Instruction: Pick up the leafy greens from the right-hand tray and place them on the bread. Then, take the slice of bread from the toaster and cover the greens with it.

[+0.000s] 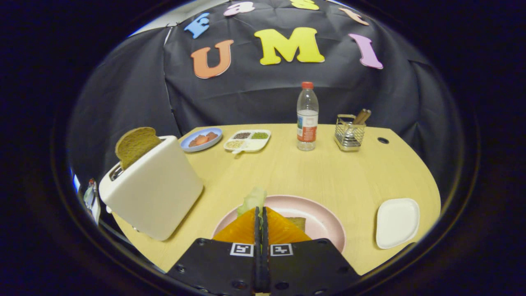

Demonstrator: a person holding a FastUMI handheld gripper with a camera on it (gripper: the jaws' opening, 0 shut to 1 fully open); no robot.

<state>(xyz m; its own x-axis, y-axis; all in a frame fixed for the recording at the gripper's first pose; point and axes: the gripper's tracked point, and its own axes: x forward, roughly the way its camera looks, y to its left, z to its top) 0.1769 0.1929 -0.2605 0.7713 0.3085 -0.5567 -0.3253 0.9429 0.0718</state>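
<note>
While your gripper (261, 213) hangs over the pink plate (324, 222), its fingers are pinched together on the leafy greens (252, 200). A bread slice (296, 222) lies on that plate; another (135, 144) sticks from the toaster (154, 187), left of it.

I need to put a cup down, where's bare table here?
Bare wood lies between the pink plate and the water bottle, stretching toward the white tray. It is crowded near the toaster, where the tongs, shut on the greens, hover over the plate.
</note>
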